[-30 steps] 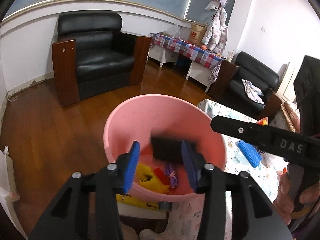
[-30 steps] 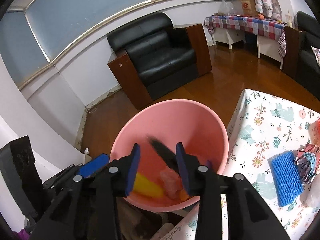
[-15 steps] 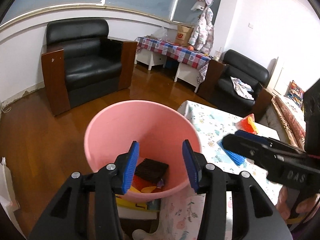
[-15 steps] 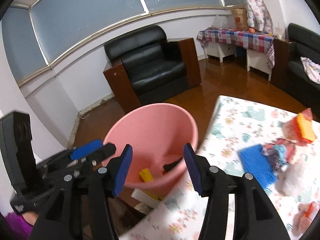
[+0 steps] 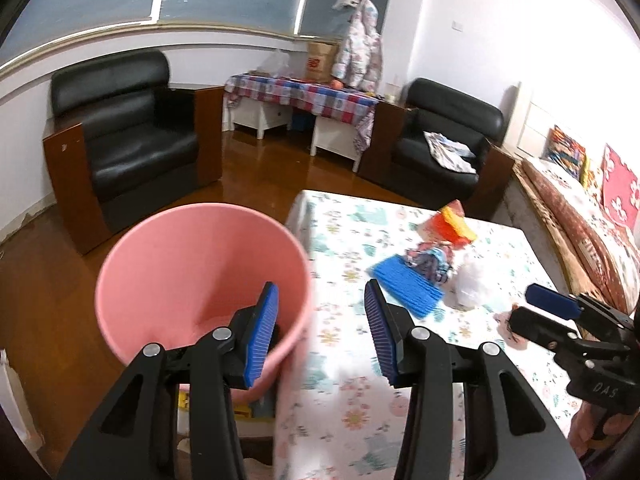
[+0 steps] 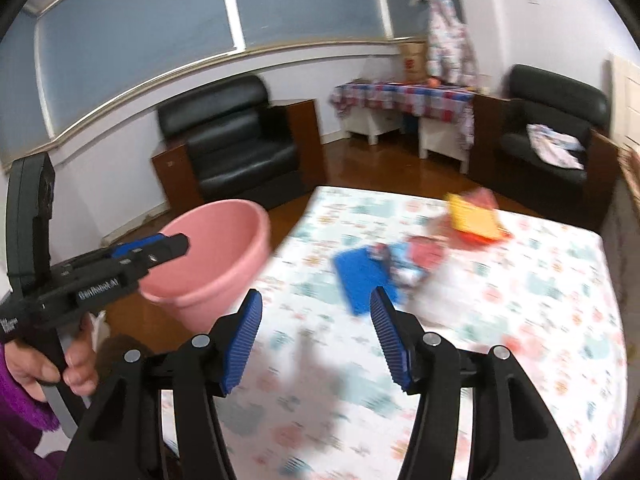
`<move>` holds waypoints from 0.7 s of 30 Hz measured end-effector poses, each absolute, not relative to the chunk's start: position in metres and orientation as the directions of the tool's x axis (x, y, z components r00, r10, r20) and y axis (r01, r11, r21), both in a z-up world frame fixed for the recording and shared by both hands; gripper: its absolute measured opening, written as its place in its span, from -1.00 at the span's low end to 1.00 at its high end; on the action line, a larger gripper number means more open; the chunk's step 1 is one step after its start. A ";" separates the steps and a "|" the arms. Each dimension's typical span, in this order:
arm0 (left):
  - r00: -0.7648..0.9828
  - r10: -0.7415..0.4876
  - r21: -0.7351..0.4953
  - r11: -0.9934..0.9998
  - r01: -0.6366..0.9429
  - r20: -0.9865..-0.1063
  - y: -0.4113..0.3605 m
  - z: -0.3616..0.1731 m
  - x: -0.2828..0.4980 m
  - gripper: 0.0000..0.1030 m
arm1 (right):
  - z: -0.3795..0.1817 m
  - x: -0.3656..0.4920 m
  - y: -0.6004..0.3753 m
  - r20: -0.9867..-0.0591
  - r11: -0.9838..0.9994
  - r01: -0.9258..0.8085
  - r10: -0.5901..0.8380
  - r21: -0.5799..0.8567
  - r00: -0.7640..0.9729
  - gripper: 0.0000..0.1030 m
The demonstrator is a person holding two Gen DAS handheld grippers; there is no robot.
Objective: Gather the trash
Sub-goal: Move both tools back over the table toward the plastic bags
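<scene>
The pink bucket [image 5: 200,272] stands on the floor at the table's left edge; its contents are hidden from here. My left gripper [image 5: 320,320] is open and empty, straddling the bucket rim and the table edge. My right gripper [image 6: 316,320] hovers over the floral tablecloth [image 6: 520,300] with its jaws opening and nothing between them. Ahead of it on the cloth lie a blue sponge [image 6: 360,276], a crumpled colourful wrapper [image 6: 416,256] and a yellow-and-orange piece [image 6: 476,220]. The left wrist view also shows a white plastic wad [image 5: 476,280] beside the blue sponge [image 5: 408,284].
Two black armchairs [image 5: 132,140] [image 5: 440,148] and a checked side table [image 5: 304,96] stand on the wooden floor behind. A sofa with a patterned cover [image 5: 580,216] runs along the right. A hand [image 6: 60,364] holds the left gripper [image 6: 176,244] by the bucket [image 6: 216,248].
The right gripper let go of a black piece, which fell into the bucket. Both grippers then swung right, away from the bucket and over the table. The right jaws widened.
</scene>
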State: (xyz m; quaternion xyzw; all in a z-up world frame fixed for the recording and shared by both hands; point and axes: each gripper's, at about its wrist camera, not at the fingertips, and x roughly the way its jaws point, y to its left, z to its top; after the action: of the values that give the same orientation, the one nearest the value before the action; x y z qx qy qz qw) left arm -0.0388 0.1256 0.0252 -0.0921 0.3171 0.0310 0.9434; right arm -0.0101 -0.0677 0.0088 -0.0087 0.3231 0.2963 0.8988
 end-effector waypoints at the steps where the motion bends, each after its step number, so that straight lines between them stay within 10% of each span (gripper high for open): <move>1: 0.796 -0.007 -0.154 0.982 -0.109 -0.605 0.121 0.024 -0.036 -0.12 | 0.008 -0.011 -0.078 -0.587 0.837 -0.519 0.511 0.173 0.628 0.10; 21: 0.740 -0.196 -0.109 0.980 0.165 -0.643 -0.006 0.010 0.029 -0.12 | -0.021 0.000 -0.208 -0.615 0.936 -0.269 0.353 0.228 0.705 0.11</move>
State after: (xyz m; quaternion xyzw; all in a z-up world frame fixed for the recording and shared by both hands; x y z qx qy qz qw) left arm 0.0292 -0.0059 0.0097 -0.0225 0.3470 -0.0968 0.9326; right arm -0.0001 -0.2084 -0.0210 0.0606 0.3450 0.1687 0.9213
